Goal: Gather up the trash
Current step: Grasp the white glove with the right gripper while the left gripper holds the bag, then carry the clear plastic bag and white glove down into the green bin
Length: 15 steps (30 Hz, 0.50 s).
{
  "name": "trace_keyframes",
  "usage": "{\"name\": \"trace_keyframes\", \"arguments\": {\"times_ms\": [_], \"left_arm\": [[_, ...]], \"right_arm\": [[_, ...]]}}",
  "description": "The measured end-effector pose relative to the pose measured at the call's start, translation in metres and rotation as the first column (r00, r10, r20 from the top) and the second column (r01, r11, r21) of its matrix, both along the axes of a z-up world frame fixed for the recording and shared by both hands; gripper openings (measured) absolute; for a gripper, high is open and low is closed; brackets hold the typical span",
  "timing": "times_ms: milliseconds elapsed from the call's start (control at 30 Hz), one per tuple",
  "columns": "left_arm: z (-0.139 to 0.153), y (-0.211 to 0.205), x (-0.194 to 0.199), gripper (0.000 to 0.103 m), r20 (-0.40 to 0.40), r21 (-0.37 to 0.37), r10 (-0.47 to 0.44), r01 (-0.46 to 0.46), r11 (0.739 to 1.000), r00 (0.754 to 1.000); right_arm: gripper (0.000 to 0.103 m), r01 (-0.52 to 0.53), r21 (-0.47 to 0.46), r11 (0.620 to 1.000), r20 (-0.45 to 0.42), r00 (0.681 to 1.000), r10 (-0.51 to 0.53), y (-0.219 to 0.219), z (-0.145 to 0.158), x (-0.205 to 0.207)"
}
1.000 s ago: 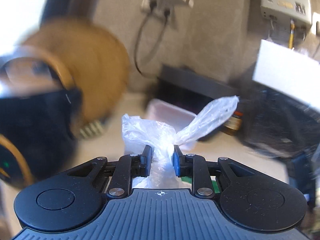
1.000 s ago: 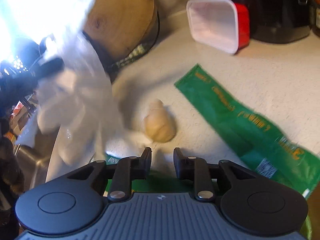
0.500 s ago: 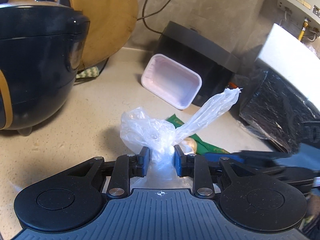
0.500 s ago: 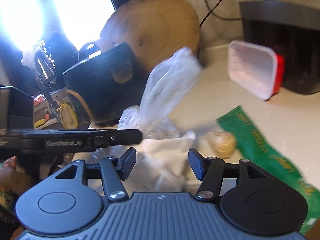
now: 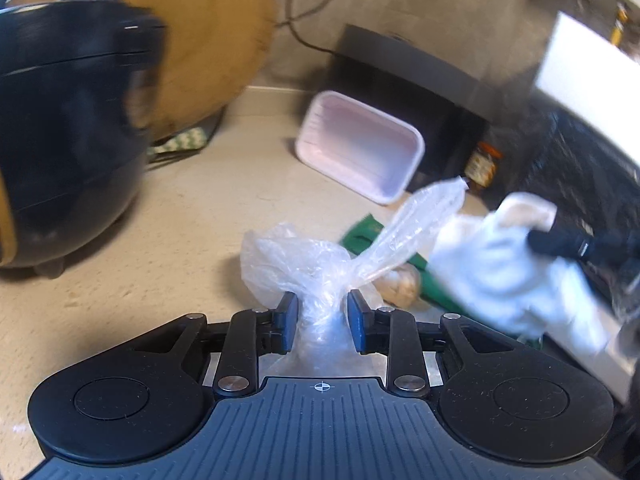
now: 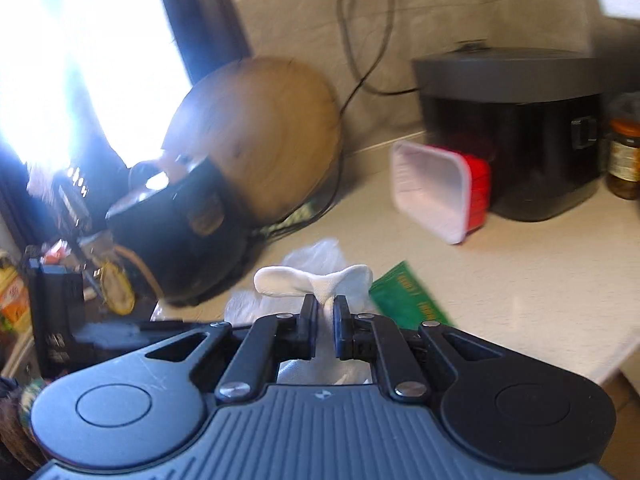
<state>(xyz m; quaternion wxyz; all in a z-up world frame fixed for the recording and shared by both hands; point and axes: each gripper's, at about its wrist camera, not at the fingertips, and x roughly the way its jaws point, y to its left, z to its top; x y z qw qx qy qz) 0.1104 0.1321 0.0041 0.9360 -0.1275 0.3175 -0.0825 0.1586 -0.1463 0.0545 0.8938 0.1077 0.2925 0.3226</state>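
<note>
In my left gripper (image 5: 319, 307) I have one clear plastic bag (image 5: 316, 264), its twisted neck clamped between the jaws, with the crumpled top and one long tail sticking up above the tabletop (image 5: 168, 240). My right gripper (image 6: 326, 316) has its jaws clenched on one white crumpled tissue (image 6: 316, 280), which flares out just past the tips; in the left wrist view that same white wad (image 5: 504, 264) hangs just right of the bag's tail. On the tabletop beneath lies one green wrapper (image 6: 412, 300) with yellow print that is too blurred to read, and one pale rounded lump (image 5: 402, 284) sits next to it. Farther back one white tray with a red outside (image 6: 440, 188) leans on its side against one square black appliance (image 6: 512, 132). I count one jar (image 6: 622, 160) to that appliance's right, its label unreadable. On the left stands one round black cooker (image 5: 64, 128), and behind it one round wooden board (image 6: 264, 132) leans on the wall.
</note>
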Motion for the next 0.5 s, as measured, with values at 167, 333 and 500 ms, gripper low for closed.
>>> {"name": "trace_keyframes", "arguments": {"times_ms": [167, 333, 500], "left_arm": [[0.018, -0.024, -0.009, 0.024, 0.104, 0.110, -0.014, 0.002, 0.994, 0.994], [0.062, -0.049, -0.047, 0.023, 0.305, 0.092, -0.020, -0.009, 0.996, 0.952], [0.072, -0.105, -0.092, 0.023, 0.397, 0.000, -0.216, 0.235, 0.972, 0.892]], "right_arm": [[0.008, 0.090, 0.047, 0.995, 0.001, 0.996, -0.090, -0.047, 0.007, -0.011], [0.008, 0.152, 0.099, 0.983, 0.041, 0.987, -0.157, -0.100, 0.013, -0.050], [0.008, 0.269, 0.096, 0.958, 0.129, 0.951, -0.280, -0.146, 0.002, -0.105]]}}
